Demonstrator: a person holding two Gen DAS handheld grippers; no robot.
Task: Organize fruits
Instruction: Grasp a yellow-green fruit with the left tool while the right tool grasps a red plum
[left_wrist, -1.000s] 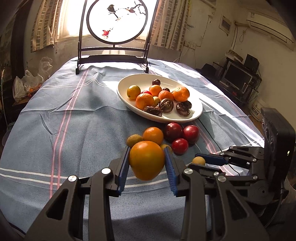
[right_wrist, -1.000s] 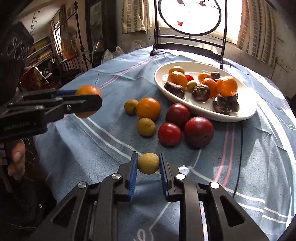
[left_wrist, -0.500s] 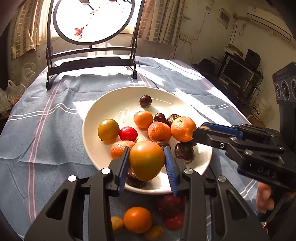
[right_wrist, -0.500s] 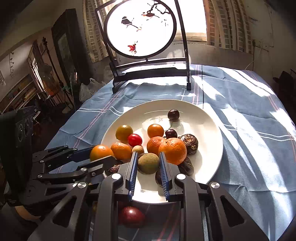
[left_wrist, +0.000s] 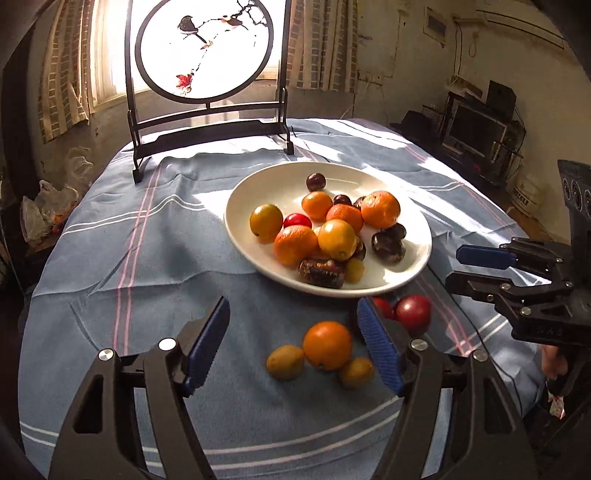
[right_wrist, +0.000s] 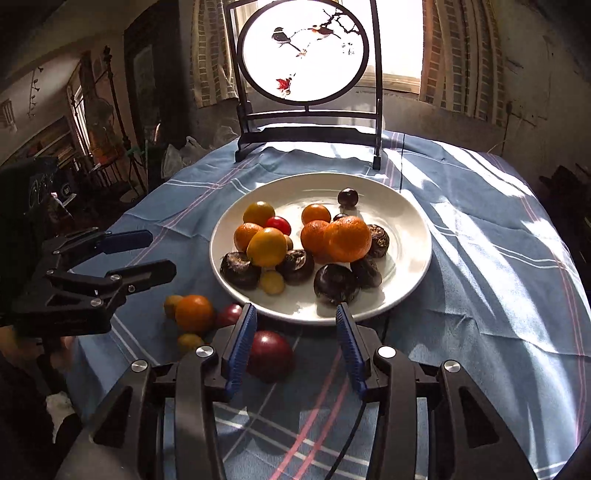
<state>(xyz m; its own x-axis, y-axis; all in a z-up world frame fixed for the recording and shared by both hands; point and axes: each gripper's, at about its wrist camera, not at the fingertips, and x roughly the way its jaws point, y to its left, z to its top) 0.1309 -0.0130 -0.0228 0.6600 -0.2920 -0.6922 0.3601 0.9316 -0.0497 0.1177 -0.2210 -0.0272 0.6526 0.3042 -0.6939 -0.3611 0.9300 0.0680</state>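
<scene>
both sets of fingers are opening and grip nothing: the left gripper (left_wrist: 293, 349) over the counter's blue cloth (left_wrist: 147, 258), the right gripper (right_wrist: 293, 345) just short of the white plate (right_wrist: 406, 236) heaped with fruit (right_wrist: 347, 238); an orange (left_wrist: 327, 345) lies loose beside the plate.

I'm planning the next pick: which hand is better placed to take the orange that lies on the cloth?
Left, probably. Its gripper has empty, opening jaws with the orange on the tablecloth lying right ahead. The right gripper, also empty and opening, faces a dark red fruit instead.
</scene>
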